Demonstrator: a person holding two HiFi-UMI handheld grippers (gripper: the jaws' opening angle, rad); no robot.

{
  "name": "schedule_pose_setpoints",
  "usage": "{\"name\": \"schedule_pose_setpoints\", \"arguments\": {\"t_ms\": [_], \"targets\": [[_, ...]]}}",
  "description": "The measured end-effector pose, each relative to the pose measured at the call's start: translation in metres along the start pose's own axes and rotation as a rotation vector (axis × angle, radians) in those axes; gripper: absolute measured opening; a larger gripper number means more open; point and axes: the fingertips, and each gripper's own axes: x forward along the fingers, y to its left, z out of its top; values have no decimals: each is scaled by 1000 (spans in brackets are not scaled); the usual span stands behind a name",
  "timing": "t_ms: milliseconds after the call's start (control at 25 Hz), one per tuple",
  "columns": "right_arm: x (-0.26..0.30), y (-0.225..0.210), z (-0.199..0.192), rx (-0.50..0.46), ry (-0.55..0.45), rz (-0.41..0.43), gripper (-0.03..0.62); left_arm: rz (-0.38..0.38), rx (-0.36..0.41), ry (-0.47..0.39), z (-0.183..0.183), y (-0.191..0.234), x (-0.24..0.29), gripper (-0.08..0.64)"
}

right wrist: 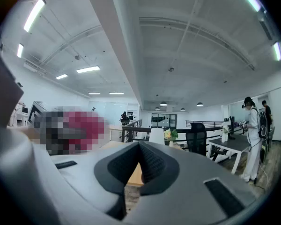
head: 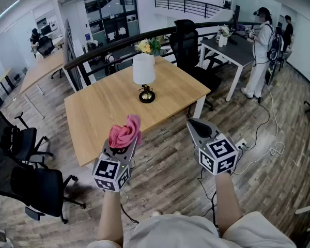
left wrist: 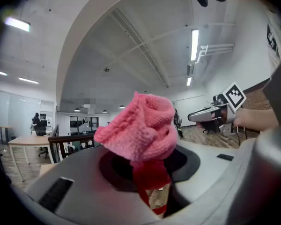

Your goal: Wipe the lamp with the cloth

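As seen from the head view: lamp [head: 144, 79] upright mid-table [head: 103, 112], well ahead of both tongs. Left tongs [head: 123, 148] clamped on pink cloth [head: 125, 132], bunched above the tips, well short of lamp. Right tongs [head: 199, 129] closed, empty, also well short of lamp, off to its right. Flowers [head: 150, 46] behind lamp, black chair [head: 188, 43] behind and right of it. More chairs [head: 39, 187] well left of lamp, cable [head: 258, 136] on floor to lamp's right, person [head: 261, 50] far right of lamp.

Left gripper view: cloth pinched low between jaws, most of the wad loose above; lamp not in sight.

Right gripper view: jaws together, nothing between; lamp [right wrist: 156, 136] dead ahead, flowers just beside it.

Judgement: approach step, no wiping yet. Bring cloth to shade from near side, light strokes top down. Probably tippy, so steady base with closed right tongs. Keep clear of flowers behind lamp. Near table edge between tongs and lamp: step in, mind chair legs and cable.
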Motion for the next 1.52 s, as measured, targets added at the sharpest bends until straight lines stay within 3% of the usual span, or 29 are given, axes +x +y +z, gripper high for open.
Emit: {"name": "schedule_pose_setpoints", "arguments": {"t_ms": [480,840,1080,1520], "targets": [[-11,-26,-8,12,-25,1,11,31,2,8,1,-31,9,166],[16,-37,-8,-24,-28,29,11,43,-10,4,-6,-19,37,166],[71,-60,-11,-24,-36,22,12,41,-26,4,-23,18,86,166],[225,-117,10,-13,-20,-26,12,23,-30,8,-25,143,200,166]]}}
